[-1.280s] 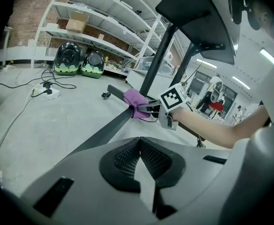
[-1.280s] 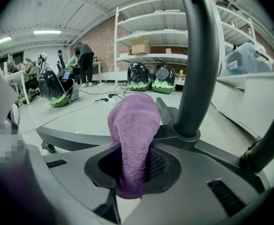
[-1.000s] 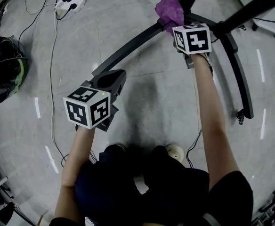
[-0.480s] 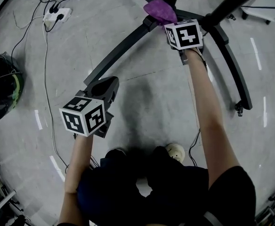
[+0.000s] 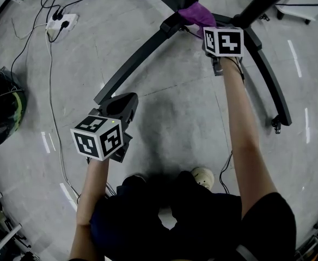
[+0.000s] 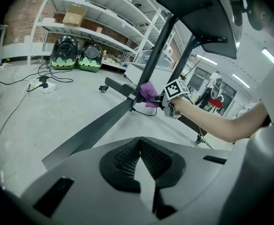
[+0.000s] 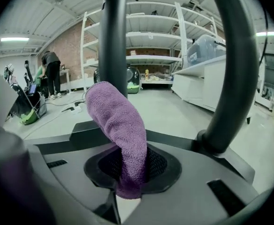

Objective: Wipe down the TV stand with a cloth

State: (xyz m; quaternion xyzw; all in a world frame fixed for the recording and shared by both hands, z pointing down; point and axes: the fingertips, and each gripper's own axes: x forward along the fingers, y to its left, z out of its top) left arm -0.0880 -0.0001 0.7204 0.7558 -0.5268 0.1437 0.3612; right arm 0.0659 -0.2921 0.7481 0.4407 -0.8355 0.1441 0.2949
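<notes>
Purple terry cloth (image 5: 197,13) rests against the black metal TV stand (image 5: 142,56), right where its curved legs meet the upright posts, pinched in the right gripper's (image 5: 207,30) jaws. Left gripper (image 5: 123,105) hovers beside the stand's long leg tip, jaws pressed together, empty.

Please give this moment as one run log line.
right tool shut on purple cloth | cloth at TV stand leg joint | left tool shut, empty

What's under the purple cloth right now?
The purple cloth, clamped in the right gripper, rests on the black stand base where its legs meet the upright post. The patch directly beneath is covered, so its condition can't be seen.
</notes>
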